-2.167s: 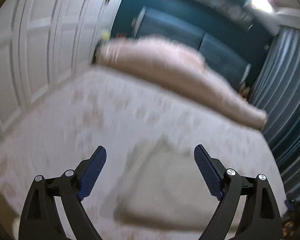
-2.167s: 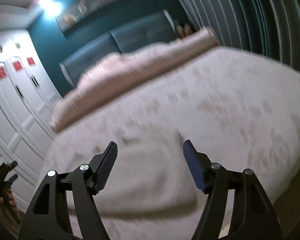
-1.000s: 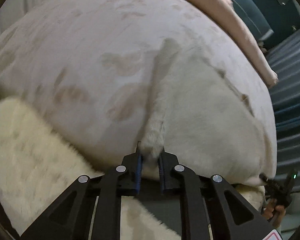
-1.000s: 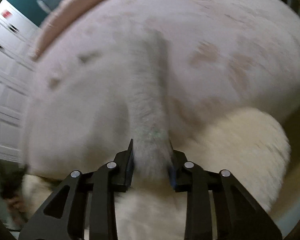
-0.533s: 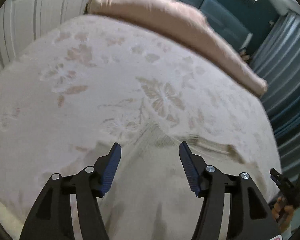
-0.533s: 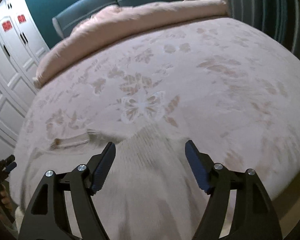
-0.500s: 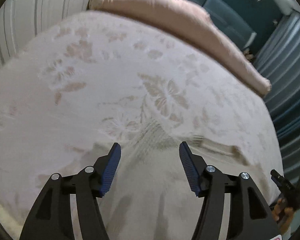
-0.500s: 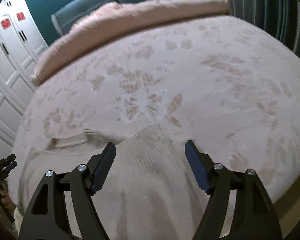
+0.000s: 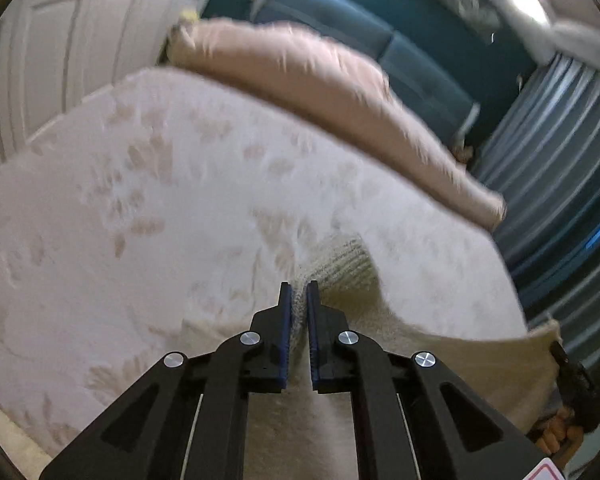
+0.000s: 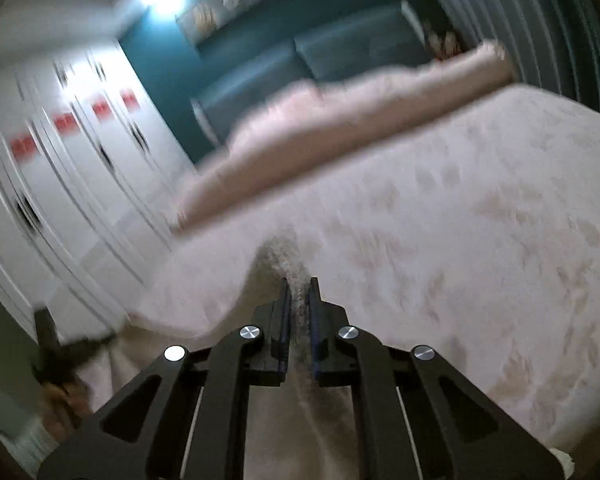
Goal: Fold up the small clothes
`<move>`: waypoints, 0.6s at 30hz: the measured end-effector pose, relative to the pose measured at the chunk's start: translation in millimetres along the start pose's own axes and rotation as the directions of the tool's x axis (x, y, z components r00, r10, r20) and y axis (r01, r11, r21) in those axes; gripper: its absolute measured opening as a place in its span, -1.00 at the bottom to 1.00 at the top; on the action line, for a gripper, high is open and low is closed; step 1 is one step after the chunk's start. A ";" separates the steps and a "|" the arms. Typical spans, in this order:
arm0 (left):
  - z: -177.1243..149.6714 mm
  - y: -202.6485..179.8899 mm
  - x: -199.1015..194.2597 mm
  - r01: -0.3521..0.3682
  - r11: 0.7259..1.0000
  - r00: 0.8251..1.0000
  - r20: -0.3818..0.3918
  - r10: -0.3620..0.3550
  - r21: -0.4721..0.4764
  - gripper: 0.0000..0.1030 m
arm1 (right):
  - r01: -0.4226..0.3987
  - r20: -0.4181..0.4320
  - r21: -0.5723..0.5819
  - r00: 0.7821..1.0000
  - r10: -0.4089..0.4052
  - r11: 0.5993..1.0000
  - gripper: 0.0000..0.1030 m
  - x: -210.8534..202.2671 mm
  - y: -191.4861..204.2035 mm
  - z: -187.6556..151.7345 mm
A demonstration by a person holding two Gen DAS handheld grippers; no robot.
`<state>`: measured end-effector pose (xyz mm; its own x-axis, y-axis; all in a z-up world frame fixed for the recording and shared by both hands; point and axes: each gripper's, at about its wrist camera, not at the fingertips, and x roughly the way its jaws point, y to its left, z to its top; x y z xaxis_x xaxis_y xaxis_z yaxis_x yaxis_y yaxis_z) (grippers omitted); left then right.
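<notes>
A cream knitted garment (image 9: 400,320) is held up off the bed (image 9: 160,200), stretched between both grippers. My left gripper (image 9: 299,292) is shut on one ribbed corner of it. My right gripper (image 10: 299,290) is shut on the other corner of the garment (image 10: 284,264). In the left wrist view the right gripper (image 9: 572,376) shows at the far right edge, holding the garment's far corner. In the right wrist view the left gripper (image 10: 56,344) shows blurred at the lower left. The garment's lower part hangs out of view below the fingers.
The bed has a pale floral cover, with a rolled pink blanket (image 9: 320,80) across its far end. Behind it is a teal headboard (image 9: 380,28). White wardrobe doors (image 9: 60,60) stand on the left, grey curtains (image 9: 560,160) on the right.
Half a second ago both grippers were open over the garment lying on the bed. Now both are shut on its corners and have lifted it; the views tilt up toward the headboard.
</notes>
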<state>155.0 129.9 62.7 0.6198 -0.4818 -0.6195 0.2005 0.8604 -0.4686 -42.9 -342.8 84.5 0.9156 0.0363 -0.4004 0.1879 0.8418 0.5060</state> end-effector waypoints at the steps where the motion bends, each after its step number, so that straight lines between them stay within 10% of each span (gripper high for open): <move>1: 1.5 -0.1 1.7 -0.015 1.000 1.000 0.009 0.015 -0.005 -0.90 | 0.028 0.002 0.006 1.000 -0.028 1.000 -0.86 3.3 -5.0 -0.1; 3: -6.4 7.7 28.3 -0.098 0.995 0.994 -0.042 0.099 0.031 -0.90 | 0.242 -0.119 -0.088 0.961 -0.251 0.966 -0.86 46.1 -30.6 -17.1; 5: -27.4 25.9 73.9 -0.140 0.989 0.972 -0.187 0.144 0.037 -0.90 | 0.389 -0.329 -0.168 0.844 -0.424 0.906 -0.87 106.0 -69.7 -56.6; 6: -39.0 33.6 90.7 -0.166 0.986 0.957 -0.236 0.169 0.036 -0.90 | 0.408 -0.370 -0.146 0.822 -0.433 0.901 -0.87 115.3 -79.9 -66.3; 12: -37.8 21.7 80.0 -0.179 0.981 0.968 -0.166 0.190 0.078 -0.89 | 0.284 -0.191 0.067 0.945 -0.267 0.957 -0.86 68.3 -61.5 -31.2; 14: -39.3 23.4 99.3 -0.208 0.972 0.955 -0.190 0.226 0.112 -0.88 | 0.340 -0.230 0.018 0.917 -0.327 0.940 -0.86 84.6 -70.9 -39.2; 16: -47.6 33.7 117.9 -0.226 0.969 0.938 -0.246 0.243 0.098 -0.86 | 0.412 -0.381 -0.024 0.838 -0.390 0.911 -0.85 118.3 -96.3 -64.5; 18: -51.5 33.6 124.7 -0.239 0.962 0.935 -0.235 0.264 0.128 -0.83 | 0.422 -0.374 0.008 0.842 -0.389 0.906 -0.82 121.1 -96.2 -69.2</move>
<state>199.9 90.2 -62.7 0.4540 -0.2627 -0.8514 0.1416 0.9647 -0.2222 25.3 -382.2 -65.5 0.5645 -0.0953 -0.8199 0.5599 0.7741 0.2955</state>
